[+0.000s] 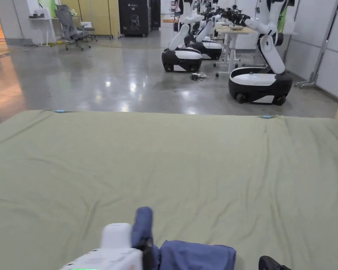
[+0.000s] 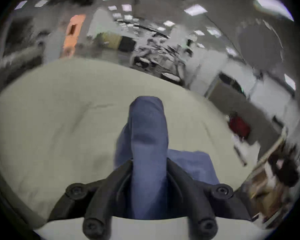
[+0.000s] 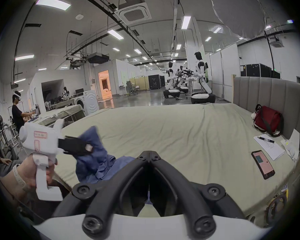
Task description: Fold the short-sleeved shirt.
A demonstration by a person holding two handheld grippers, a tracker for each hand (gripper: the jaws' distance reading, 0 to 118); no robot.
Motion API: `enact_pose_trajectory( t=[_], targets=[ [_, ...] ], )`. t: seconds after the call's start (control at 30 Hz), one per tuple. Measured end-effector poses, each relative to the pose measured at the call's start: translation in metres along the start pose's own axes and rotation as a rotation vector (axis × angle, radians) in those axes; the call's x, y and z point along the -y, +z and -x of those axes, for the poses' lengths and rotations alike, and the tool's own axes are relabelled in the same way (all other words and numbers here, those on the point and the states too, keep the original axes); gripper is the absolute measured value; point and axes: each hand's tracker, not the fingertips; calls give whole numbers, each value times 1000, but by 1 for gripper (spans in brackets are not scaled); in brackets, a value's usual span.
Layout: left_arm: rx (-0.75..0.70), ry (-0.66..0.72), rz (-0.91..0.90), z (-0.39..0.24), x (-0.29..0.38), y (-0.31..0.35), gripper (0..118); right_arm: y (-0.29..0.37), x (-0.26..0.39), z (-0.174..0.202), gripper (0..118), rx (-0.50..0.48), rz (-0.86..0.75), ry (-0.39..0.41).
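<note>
Jaws of the left gripper [image 2: 149, 164] are seen clamped on a fold of the blue short-sleeved shirt [image 2: 148, 139], the cloth being pinched between both of them and standing up beyond their tips as a rounded roll; the same grip is seen from the side in the right gripper view, where the left gripper [image 3: 87, 147] is carried by a hand [image 3: 33, 171] wearing a pale wristband, and the shirt [image 3: 97, 159] is lifted at that end while the rest is left bunched on the bed. In the head view the white body of the left gripper [image 1: 143, 242] is found at the bottom edge, with the shirt [image 1: 196, 255] lying crumpled at the near edge of the bed [image 1: 164, 158], which is covered by a wrinkled olive sheet. Jaws of the right gripper [image 3: 150, 158] are brought together at their tips, and no cloth is seen pinched there; a strip of blue is glimpsed lower down, in the gap behind the tips. At the far right of the bed, well apart from the shirt, a red bag [image 3: 267, 120] is propped against a grey padded headboard [image 3: 270, 91], and a notepad [image 3: 268, 147] with a pen [image 3: 265, 139] and a phone [image 3: 262, 164] are laid near it. Wheeled white robots [image 1: 260, 82] are parked on the polished floor beyond the bed, and a person [image 3: 17, 111] wearing a headset is seen standing at the far left
</note>
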Motion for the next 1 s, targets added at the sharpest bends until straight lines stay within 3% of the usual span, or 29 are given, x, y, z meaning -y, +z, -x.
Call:
enact_pose_trajectory(
  t=[0.1,0.17,0.2,0.23,0.27,0.37,0.47,0.57,0.63,0.67,0.7,0.73,0.77,0.9,1.0],
  targets=[
    [-66,-227,25,-68,18,-41,17,11,5,-7,4,13,5,-8],
    [-70,-293,68,-92,32,-66,29,18,10,-14,4,29,8,-23],
    [-56,-295,104,-94,38,-71,29,21,12,-18,4,33,11,-28],
    [-42,-311,139,-100,45,-80,62,23,13,-21,4,40,15,-30],
    [-33,-340,145,-104,51,-84,85,25,14,-23,4,47,16,-30],
    [-38,-358,120,-100,49,-73,89,28,13,-29,4,58,9,-28],
    [138,-151,-16,-77,23,-27,89,28,11,-32,4,54,-2,-39],
    [144,-3,-117,-42,4,5,90,24,10,-33,4,49,-5,-34],
    [103,101,-136,-14,-3,7,90,21,11,-34,4,48,-1,-33],
    [94,162,-90,-2,-5,0,84,19,12,-34,4,45,2,-35],
    [110,207,-41,7,-4,-11,68,18,12,-34,4,43,5,-37],
    [125,245,18,9,0,-23,29,17,13,-34,4,43,8,-41],
    [127,255,56,9,7,-34,11,16,13,-34,4,42,12,-45],
    [272,288,212,-16,41,-79,11,14,13,-37,4,47,20,-55],
    [311,210,217,-42,61,-96,11,7,11,-41,4,43,45,-57]
  ],
)
